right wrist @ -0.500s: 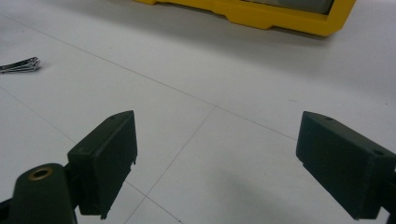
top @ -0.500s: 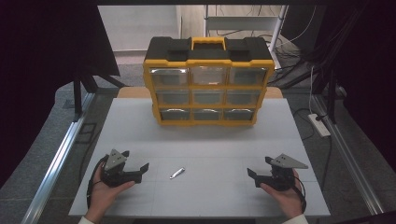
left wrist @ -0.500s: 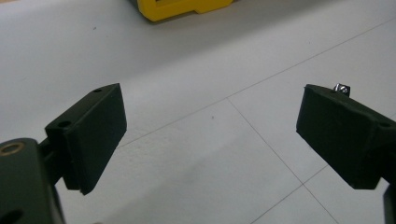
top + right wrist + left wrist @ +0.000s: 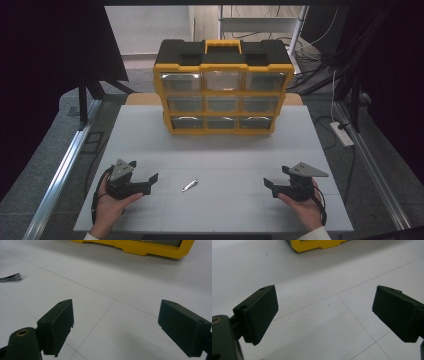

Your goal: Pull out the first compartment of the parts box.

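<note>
A small metal nail clipper [image 4: 189,185] lies flat on the white table [image 4: 225,150], near the front and between the two hands. My left gripper [image 4: 144,172] rests at the front left, a short way left of the clipper, jaws open and empty [image 4: 324,312]. At the front right, my right gripper [image 4: 275,177] is also open with nothing between its jaws [image 4: 115,322]. In the right gripper view the clipper [image 4: 10,278] sits far off to the left.
A yellow and black drawer organizer [image 4: 222,87] with clear-fronted drawers stands at the back centre of the table; its yellow base [image 4: 317,245] [image 4: 140,247] edges both gripper views. A power strip [image 4: 342,134] lies off the table's right side.
</note>
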Action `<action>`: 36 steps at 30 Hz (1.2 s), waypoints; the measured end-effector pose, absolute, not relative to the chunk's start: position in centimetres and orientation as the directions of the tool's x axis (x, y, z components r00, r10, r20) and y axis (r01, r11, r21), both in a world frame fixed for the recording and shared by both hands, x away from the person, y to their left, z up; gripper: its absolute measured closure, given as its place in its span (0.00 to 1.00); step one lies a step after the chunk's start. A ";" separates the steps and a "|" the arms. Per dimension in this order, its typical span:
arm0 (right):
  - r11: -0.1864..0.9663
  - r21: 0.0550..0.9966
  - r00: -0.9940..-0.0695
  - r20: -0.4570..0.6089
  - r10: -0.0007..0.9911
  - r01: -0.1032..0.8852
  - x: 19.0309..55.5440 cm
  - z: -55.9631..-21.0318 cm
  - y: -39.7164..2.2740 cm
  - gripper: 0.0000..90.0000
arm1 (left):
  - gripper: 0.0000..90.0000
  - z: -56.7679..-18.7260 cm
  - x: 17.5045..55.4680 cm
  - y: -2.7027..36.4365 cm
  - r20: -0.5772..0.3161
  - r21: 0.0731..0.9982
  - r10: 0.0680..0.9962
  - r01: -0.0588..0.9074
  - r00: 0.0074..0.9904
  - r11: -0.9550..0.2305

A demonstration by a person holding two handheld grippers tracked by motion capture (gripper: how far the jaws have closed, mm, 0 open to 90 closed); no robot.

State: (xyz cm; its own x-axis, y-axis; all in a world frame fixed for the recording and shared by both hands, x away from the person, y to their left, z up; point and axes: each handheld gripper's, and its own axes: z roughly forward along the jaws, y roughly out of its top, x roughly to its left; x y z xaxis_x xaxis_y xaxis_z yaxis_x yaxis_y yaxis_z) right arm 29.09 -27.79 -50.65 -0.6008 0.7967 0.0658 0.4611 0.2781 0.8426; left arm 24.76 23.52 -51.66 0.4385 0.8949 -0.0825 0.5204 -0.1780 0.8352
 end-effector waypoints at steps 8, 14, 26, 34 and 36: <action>0.289 0.845 -0.601 0.046 0.798 0.449 28.8 -50.4 -27.6 0.16 | 0.08 -51.6 24.4 23.4 -0.089 0.846 0.883 0.503 0.460 -0.177; 0.294 0.844 -0.605 0.044 0.795 0.449 28.8 -50.3 -27.3 0.16 | 0.09 -51.2 24.1 23.1 -0.117 0.855 0.870 0.494 0.479 -0.157; 0.292 0.844 -0.607 0.049 0.793 0.450 28.9 -50.4 -27.3 0.16 | 0.04 -50.9 23.9 22.6 -0.083 0.874 0.858 0.450 0.507 -0.182; 0.299 0.842 -0.607 0.042 0.794 0.449 29.0 -50.4 -27.0 0.16 | 0.04 -50.5 23.9 22.2 -0.074 0.881 0.850 0.434 0.521 -0.190; 0.304 0.839 -0.606 0.037 0.795 0.451 29.1 -50.5 -27.0 0.16 | 0.05 -50.4 24.0 21.9 -0.073 0.880 0.846 0.433 0.529 -0.194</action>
State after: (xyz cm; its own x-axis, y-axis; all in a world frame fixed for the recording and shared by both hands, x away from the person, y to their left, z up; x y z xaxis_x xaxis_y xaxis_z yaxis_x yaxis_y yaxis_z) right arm 29.10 -26.96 -50.46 -0.6058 0.7948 0.0372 0.4506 0.3042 0.8393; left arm 23.96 21.92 -50.44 0.5286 0.8457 -0.0734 0.4326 -0.1940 0.8805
